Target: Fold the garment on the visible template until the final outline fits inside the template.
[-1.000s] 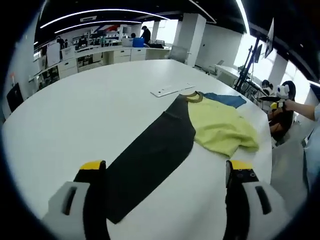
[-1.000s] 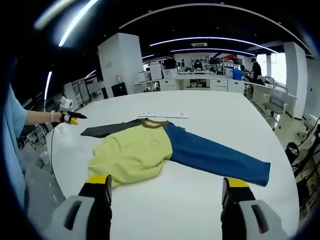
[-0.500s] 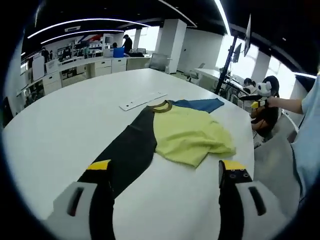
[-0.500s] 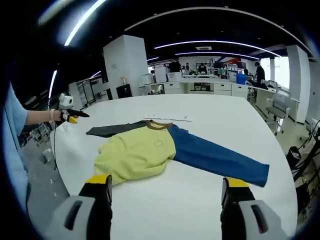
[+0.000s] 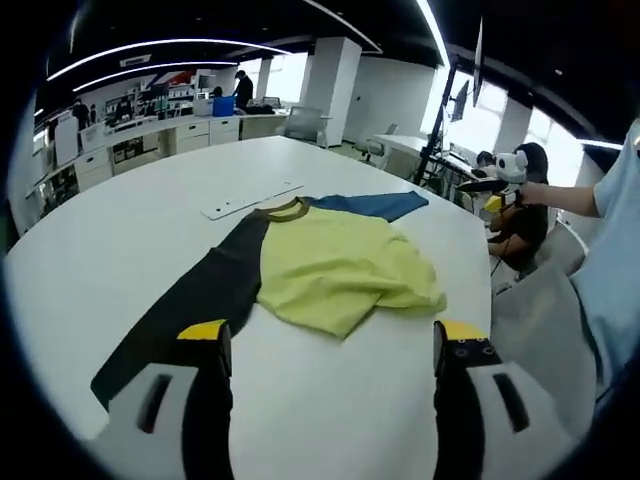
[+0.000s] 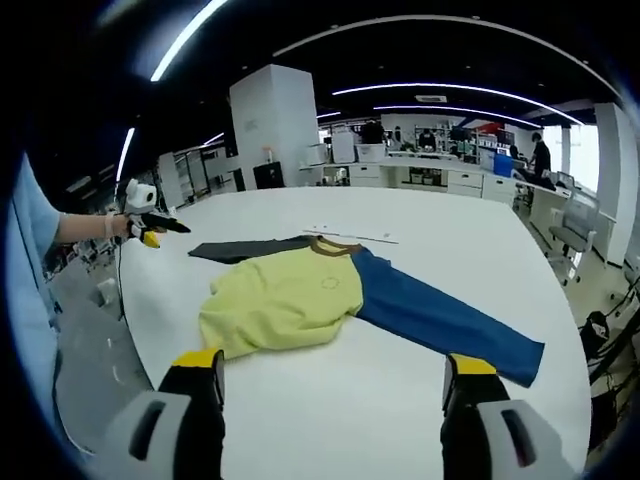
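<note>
— One garment, then? Where does it lie?

— One long-sleeved shirt (image 6: pixel 300 300), spread on the white round table (image 6: pixel 420 400) toward the person's side. Its yellow body (image 5: pixel 335 265) is rumpled and partly folded over. One dark sleeve (image 5: pixel 190 305) and one blue sleeve (image 6: pixel 440 320) stretch out to opposite sides, and a brown collar (image 6: pixel 335 246) faces the table's middle.

— How much room around it?

— Plenty of bare tabletop beyond the collar and past both sleeve ends. The yellow hem lies near the table's edge; the blue cuff ends short of the rim.

— And the grippers?

— Two. The left gripper (image 5: pixel 330 335) hangs above the table with its yellow-tipped jaws spread wide, holding nothing. The right gripper (image 6: pixel 330 365) is likewise wide apart and empty, above bare table in front of the hem. In the right gripper view the left one shows small at the table's edge, and the right one the same in the left gripper view.

— Anything else nearby?

— One thin white strip (image 6: pixel 350 236) lies just beyond the collar. A white pillar (image 6: pixel 272 125), desks and office chairs stand well back from the table
</note>
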`<state>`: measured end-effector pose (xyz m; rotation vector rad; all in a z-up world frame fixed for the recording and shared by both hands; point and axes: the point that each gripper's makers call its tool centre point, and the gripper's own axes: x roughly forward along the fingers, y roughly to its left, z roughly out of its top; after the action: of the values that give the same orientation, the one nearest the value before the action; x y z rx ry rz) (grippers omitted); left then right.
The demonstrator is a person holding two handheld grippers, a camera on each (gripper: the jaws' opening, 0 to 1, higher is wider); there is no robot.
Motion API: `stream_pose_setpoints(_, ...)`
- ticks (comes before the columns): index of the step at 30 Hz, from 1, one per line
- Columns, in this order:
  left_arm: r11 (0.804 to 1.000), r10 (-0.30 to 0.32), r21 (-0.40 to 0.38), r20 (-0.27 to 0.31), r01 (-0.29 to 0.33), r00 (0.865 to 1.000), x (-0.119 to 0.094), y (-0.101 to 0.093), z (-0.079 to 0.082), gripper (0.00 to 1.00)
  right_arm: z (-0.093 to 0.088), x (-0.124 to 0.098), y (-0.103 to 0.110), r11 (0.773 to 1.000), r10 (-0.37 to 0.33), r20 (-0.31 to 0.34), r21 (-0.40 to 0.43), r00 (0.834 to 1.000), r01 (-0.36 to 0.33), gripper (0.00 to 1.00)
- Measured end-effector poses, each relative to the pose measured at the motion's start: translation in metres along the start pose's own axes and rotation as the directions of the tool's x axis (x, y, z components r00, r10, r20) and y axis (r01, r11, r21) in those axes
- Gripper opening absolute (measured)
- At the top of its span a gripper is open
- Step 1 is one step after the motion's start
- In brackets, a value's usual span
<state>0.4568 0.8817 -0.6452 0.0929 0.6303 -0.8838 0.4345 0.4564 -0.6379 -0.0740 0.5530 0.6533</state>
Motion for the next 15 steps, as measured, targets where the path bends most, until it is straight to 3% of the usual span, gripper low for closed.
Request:
stream_pose_setpoints(10, 1.0, 0.009, 0.012, 0.0, -0.009, 1.0, 0.01, -0.028, -0.001, 0.75, 0.001, 0.006, -0.004, 0.998, 0.048, -0.002, -0.05, 0.999, -0.048, 0.89)
stream_pose_setpoints(15, 0.999, 0.013, 0.044, -0.003, -0.013, 1.0, 0.028, -0.047, -0.004, 0.68, 0.001, 0.019, 0.007, 0.986, 0.104, -0.018, -0.132, 0.994, -0.105, 0.75)
